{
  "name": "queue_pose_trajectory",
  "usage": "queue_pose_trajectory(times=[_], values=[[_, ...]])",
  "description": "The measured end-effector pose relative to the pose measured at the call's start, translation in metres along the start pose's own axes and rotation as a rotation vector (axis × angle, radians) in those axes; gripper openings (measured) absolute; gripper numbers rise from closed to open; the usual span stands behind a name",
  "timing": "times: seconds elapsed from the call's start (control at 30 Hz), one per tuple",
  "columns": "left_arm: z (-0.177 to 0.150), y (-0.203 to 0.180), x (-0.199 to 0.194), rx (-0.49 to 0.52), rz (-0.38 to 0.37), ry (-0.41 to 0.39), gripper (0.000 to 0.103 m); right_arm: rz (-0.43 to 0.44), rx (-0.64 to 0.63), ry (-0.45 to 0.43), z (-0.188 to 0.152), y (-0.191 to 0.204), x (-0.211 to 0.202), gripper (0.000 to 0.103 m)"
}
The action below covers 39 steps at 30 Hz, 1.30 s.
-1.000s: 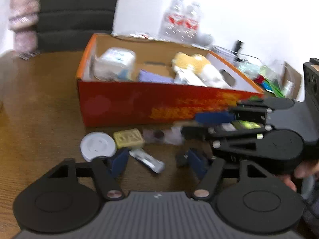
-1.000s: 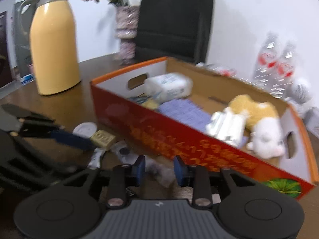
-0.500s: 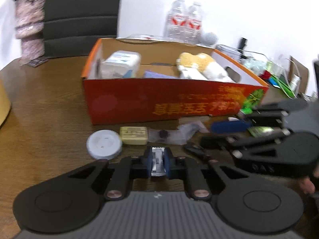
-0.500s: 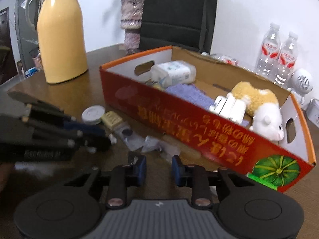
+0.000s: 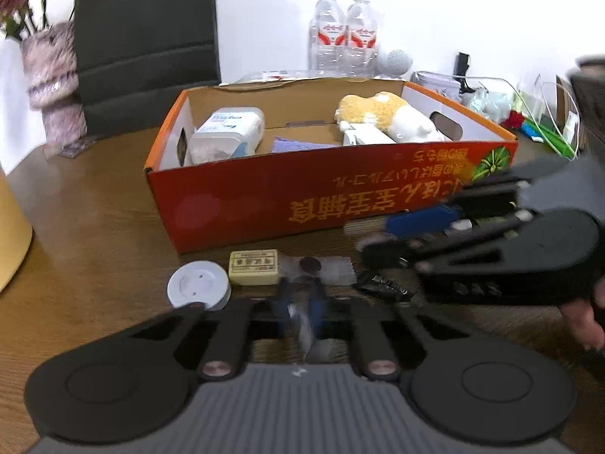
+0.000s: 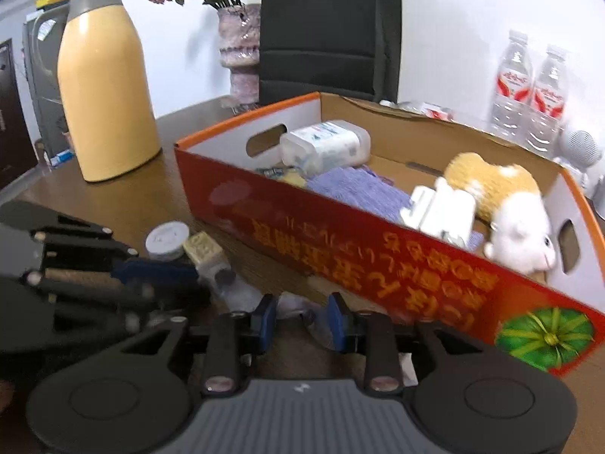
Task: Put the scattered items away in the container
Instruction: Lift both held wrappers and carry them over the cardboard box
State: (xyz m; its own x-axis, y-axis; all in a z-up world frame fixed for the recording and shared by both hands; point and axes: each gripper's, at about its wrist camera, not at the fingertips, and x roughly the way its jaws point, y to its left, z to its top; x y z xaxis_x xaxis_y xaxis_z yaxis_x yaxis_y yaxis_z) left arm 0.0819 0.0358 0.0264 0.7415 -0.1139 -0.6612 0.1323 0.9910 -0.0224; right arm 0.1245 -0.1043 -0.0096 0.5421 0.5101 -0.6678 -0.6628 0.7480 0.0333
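An orange cardboard box (image 5: 234,204) stands on the wooden table and holds a wipes pack (image 5: 227,134), a plush toy (image 5: 385,115) and a purple cloth (image 6: 359,189). In front of it lie a white round lid (image 5: 198,289), a cream block (image 5: 254,266), a clear packet with a dark disc (image 5: 321,266) and a black sachet (image 5: 385,285). My left gripper (image 5: 300,312) is shut on a small silver foil packet (image 5: 304,331), lifted just above the table. My right gripper (image 6: 302,321) is open, low over clear packets (image 6: 298,308) beside the box front.
A yellow thermos (image 6: 106,79) stands at the left. A vase of flowers (image 6: 238,53), a black chair (image 6: 329,30) and two water bottles (image 5: 342,38) are behind the box. Clutter (image 5: 529,113) lies at the far right.
My left gripper closed on the silver foil packet and lifted it back from the table. My right gripper drew back from the box and stays open.
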Motion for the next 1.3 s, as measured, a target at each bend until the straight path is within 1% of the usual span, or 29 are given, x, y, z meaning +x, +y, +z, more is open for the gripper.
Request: queue_pose_trajectory(times=[0.1,0.2,0.23,0.3,0.47,0.53,0.6,0.67,0.77,0.9,0.97,1.03,1.1,1.13,1.17,1.2,1.3], values=[[-0.002,0.004,-0.003,-0.018,-0.012,-0.001,0.001,-0.012,-0.005,0.01,-0.005,0.004,-0.006,0.033],[-0.005,0.004,-0.007,-0.014,-0.027,-0.014,0.001,-0.015,-0.025,0.003,-0.007,0.006,-0.008,0.033],[-0.005,0.003,-0.01,-0.015,-0.027,-0.021,0.001,-0.016,-0.012,0.003,-0.007,0.004,-0.008,0.024],[-0.006,0.004,-0.017,-0.025,-0.019,-0.04,0.001,-0.036,0.012,0.004,-0.008,0.003,-0.009,0.014],[-0.008,0.016,-0.044,-0.104,-0.036,-0.09,0.001,-0.084,0.032,-0.007,-0.014,0.008,-0.021,0.012],[-0.008,0.017,-0.055,-0.127,-0.058,-0.1,0.001,-0.107,0.048,-0.046,-0.014,0.01,-0.038,0.012],[-0.01,0.014,-0.063,-0.15,-0.078,-0.095,0.001,-0.096,0.082,-0.092,-0.016,0.011,-0.062,0.012],[-0.016,0.004,-0.069,-0.151,-0.092,-0.087,0.001,-0.082,0.108,-0.123,-0.022,0.014,-0.085,0.012],[-0.028,-0.022,-0.082,-0.132,-0.11,-0.08,0.001,-0.1,0.139,-0.134,-0.042,0.021,-0.108,0.012],[-0.047,-0.064,-0.102,-0.087,-0.09,-0.098,0.001,-0.109,0.171,-0.151,-0.079,0.032,-0.128,0.013],[-0.052,-0.076,-0.113,-0.065,-0.066,-0.124,0.002,-0.123,0.184,-0.136,-0.094,0.035,-0.134,0.013],[-0.053,-0.075,-0.117,-0.05,0.011,-0.146,0.004,-0.126,0.186,-0.127,-0.103,0.037,-0.14,0.013],[-0.049,-0.06,-0.111,-0.038,0.092,-0.135,0.01,-0.121,0.18,-0.137,-0.11,0.039,-0.147,0.013],[-0.045,-0.05,-0.104,-0.038,0.112,-0.109,0.022,-0.119,0.179,-0.143,-0.112,0.039,-0.149,0.013],[-0.041,-0.038,-0.096,-0.044,0.119,-0.081,0.039,-0.118,0.181,-0.148,-0.113,0.038,-0.15,0.013],[-0.039,-0.026,-0.089,-0.052,0.116,-0.065,0.044,-0.117,0.184,-0.151,-0.114,0.038,-0.151,0.013],[-0.035,-0.007,-0.069,-0.05,0.084,0.002,0.045,-0.115,0.197,-0.163,-0.115,0.036,-0.152,0.013]])
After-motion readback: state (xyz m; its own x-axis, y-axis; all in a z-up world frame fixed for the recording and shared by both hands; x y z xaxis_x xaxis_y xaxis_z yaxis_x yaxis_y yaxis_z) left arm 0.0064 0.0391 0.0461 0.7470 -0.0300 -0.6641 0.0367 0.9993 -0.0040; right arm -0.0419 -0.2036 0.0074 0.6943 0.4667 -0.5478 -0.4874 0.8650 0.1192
